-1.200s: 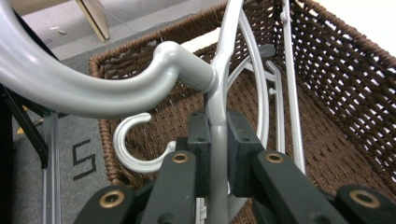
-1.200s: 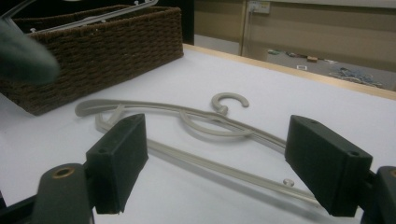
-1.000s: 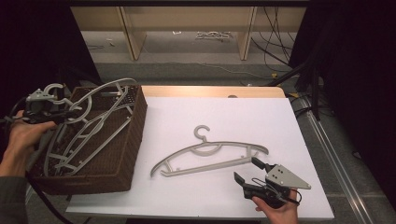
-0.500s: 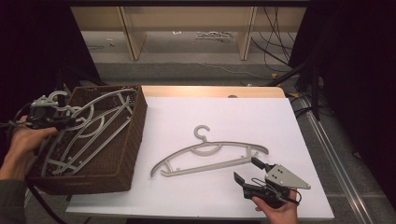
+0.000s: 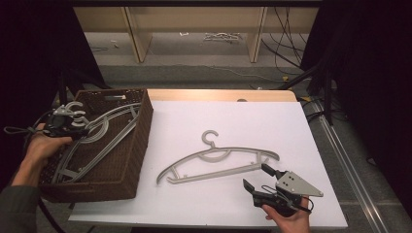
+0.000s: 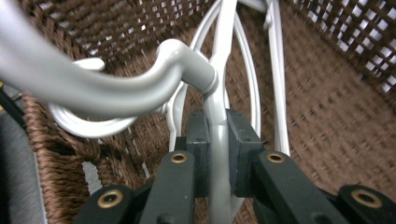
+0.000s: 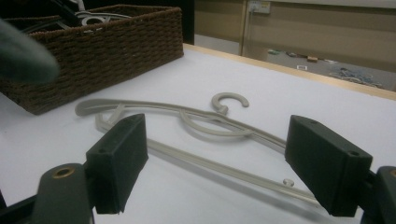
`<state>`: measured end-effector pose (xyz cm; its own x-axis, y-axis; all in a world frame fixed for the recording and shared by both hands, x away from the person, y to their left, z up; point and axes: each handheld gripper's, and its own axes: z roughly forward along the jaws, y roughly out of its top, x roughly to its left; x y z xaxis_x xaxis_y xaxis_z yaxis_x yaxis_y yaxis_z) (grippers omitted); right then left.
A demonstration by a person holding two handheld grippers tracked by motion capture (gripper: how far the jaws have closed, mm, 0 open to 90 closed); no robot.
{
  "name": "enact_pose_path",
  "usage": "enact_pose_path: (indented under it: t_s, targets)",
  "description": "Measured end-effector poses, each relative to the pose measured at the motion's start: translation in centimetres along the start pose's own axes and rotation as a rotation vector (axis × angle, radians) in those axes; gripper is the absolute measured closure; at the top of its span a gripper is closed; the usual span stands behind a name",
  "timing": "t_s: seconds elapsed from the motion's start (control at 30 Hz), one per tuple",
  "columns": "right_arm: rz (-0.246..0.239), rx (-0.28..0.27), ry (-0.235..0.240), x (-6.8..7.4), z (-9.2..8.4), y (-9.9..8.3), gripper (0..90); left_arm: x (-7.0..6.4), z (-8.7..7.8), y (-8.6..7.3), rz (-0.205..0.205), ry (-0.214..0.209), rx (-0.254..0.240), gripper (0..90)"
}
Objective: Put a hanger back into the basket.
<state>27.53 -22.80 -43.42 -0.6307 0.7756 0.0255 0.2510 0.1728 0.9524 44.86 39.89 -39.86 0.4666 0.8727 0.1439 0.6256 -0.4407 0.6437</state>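
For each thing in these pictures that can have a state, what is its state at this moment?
Left tool: shut on a grey hanger's thin neck, over the basket.
Held hanger: gripped, inside the basket.
Wicker basket: upright, holding hangers.
Hanger on the table: lying flat, untouched.
Right tool: open, jaws wide, near the flat hanger.

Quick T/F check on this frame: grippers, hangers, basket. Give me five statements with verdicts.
1. The left gripper is shut on a grey hanger. True.
2. That held hanger is over the white table top. False: it is inside the brown wicker basket.
3. The right gripper has its jaws open. True.
4. The right gripper is clamped on the hanger on the table. False: its jaws stand apart near that hanger's end, not pressing on it.
5. The hanger on the table lies flat with its hook pointing away from the person. True.
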Motion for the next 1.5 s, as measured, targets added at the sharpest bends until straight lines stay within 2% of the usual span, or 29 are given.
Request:
enact_pose_path:
  t_s: [0.07, 0.1, 0.23, 0.27, 0.3, 0.43, 0.47, 0.53, 0.57, 0.63, 0.67, 0.77, 0.87, 1.07, 1.13, 1.2, 1.23, 1.3, 1.37, 1.4, 1.5]
  targets:
    - [0.004, 0.004, 0.002, 0.0, 0.0, 0.0, 22.2, 0.4, 0.2, -0.1, 0.050, -0.006, 0.019, 80.9]
    - [0.004, 0.004, 0.003, 0.0, 0.0, 0.0, 22.2, 0.4, 0.3, -0.2, 0.029, 0.002, 0.020, 80.9]
    - [0.001, 0.001, 0.005, 0.1, 0.1, 0.0, 22.2, 0.5, 0.8, -0.5, 0.050, 0.022, 0.045, 81.1]
    - [0.002, 0.001, 0.004, 0.1, 0.1, 0.0, 22.2, 0.5, 0.9, -0.6, 0.033, 0.024, 0.039, 81.1]
    - [0.005, 0.000, 0.007, 0.0, 0.1, 0.0, 22.2, 0.5, 0.9, -0.6, 0.036, 0.033, 0.050, 81.2]
    - [0.007, -0.005, 0.012, 0.0, 0.2, -0.1, 22.2, 0.8, 0.9, -0.6, 0.035, 0.022, 0.042, 79.1]
    - [0.008, -0.006, 0.009, 0.0, 0.1, -0.1, 22.2, 0.8, 0.8, -0.6, 0.009, 0.033, 0.037, 76.5]
    - [0.003, 0.004, 0.000, 0.0, 0.0, 0.0, 22.2, 1.0, 0.5, -0.6, -0.008, 0.060, 0.016, 68.4]
    - [0.002, 0.004, 0.000, 0.0, 0.0, 0.0, 22.2, 0.7, 0.1, -0.7, -0.069, 0.095, 0.021, 63.3]
    - [0.002, 0.004, 0.000, 0.0, 0.0, 0.0, 22.2, 0.4, -0.4, -0.6, -0.075, 0.119, 0.001, 57.6]
    - [0.003, 0.004, 0.000, 0.0, 0.0, 0.0, 22.2, 0.2, -0.6, -0.6, -0.079, 0.117, -0.017, 55.4]
    - [0.011, -0.007, 0.005, 0.0, 0.2, -0.1, 22.2, -0.4, -1.7, -0.2, -0.063, 0.124, -0.028, 50.0]
    - [0.007, -0.005, 0.012, 0.0, 0.1, 0.0, 22.2, -1.4, -2.7, 0.3, -0.074, 0.130, -0.083, 44.9]
    - [0.005, 0.001, 0.002, 0.0, 0.0, 0.0, 22.2, -3.6, -4.2, 1.3, -0.082, 0.090, -0.173, 38.2]
    - [0.004, 0.000, 0.002, 0.0, 0.0, 0.0, 22.2, -4.2, -4.9, 1.6, -0.061, 0.070, -0.174, 36.6]
    - [0.003, -0.004, -0.002, 0.0, 0.0, 0.0, 22.2, -5.0, -5.2, 1.9, -0.073, 0.058, -0.194, 34.3]
    - [0.003, -0.002, -0.002, 0.0, 0.0, 0.0, 22.2, -5.5, -5.4, 2.1, -0.064, 0.049, -0.203, 33.4]
    - [0.003, -0.003, -0.002, 0.0, 0.0, 0.0, 22.2, -6.6, -5.7, 2.5, -0.093, 0.025, -0.247, 31.5]
    - [-0.002, -0.003, 0.001, 0.0, 0.0, 0.1, 22.2, -7.4, -5.9, 2.8, -0.111, -0.024, -0.278, 29.4]
    - [-0.001, -0.003, 0.001, 0.0, 0.0, 0.0, 22.2, -7.9, -5.9, 3.0, -0.112, -0.049, -0.293, 28.9]
    - [0.001, -0.004, -0.001, 0.0, -0.1, 0.0, 22.2, -9.4, -6.1, 3.5, -0.086, -0.073, -0.311, 27.2]
